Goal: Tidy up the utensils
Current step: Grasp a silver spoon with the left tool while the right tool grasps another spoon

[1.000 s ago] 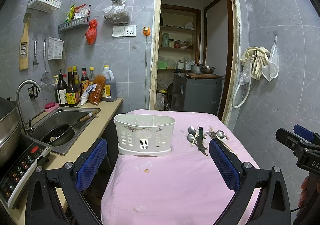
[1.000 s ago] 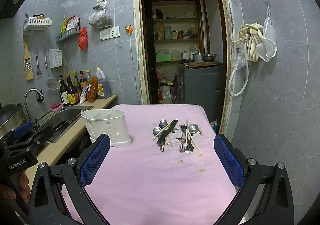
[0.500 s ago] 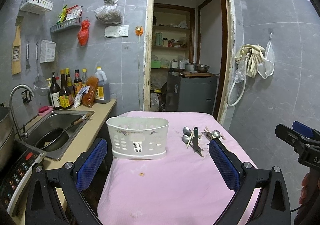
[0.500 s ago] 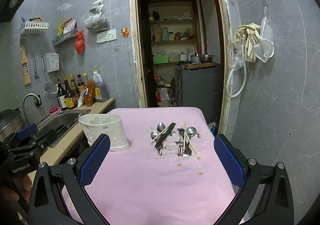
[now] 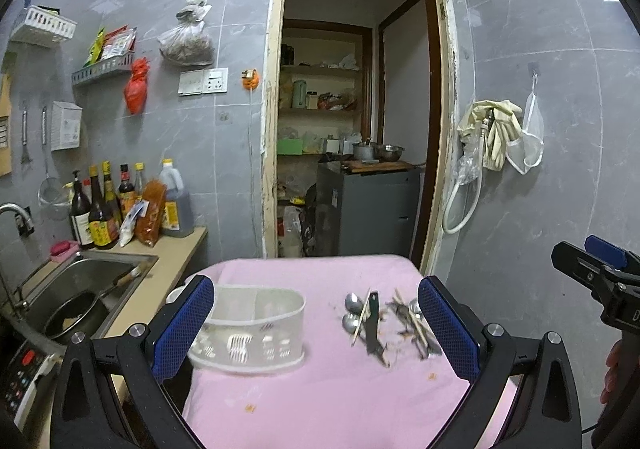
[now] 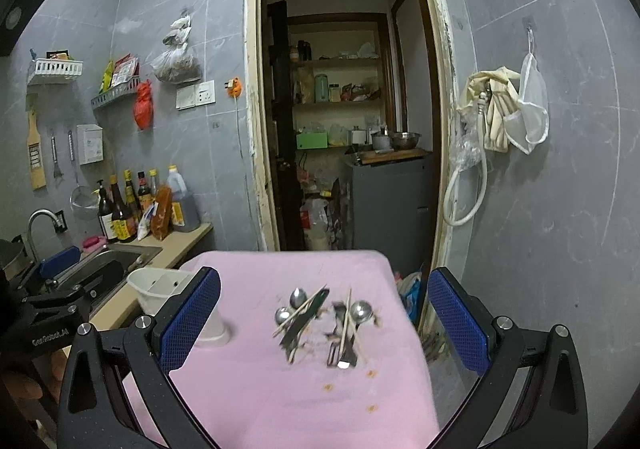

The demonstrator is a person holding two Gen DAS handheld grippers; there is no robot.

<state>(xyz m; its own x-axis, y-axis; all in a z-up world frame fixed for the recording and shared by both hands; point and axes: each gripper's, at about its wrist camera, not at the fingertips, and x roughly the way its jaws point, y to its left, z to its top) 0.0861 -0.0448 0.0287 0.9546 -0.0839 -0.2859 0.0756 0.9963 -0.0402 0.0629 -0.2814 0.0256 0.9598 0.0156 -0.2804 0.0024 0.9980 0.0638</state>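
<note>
Utensils [image 6: 320, 323] lie in a loose heap on the pink tablecloth [image 6: 280, 393], right of the white caddy [image 5: 250, 329]. Left gripper [image 5: 316, 333] and right gripper [image 6: 320, 329] both hover wide open, holding nothing.

The left gripper [image 6: 56, 301], showing at the edge of the right wrist view, is carrying pale lettering reading roughly "GenRobot.AI". Labels on the sauce bottles [image 6: 120, 209] are staying too blurred to read.
</note>
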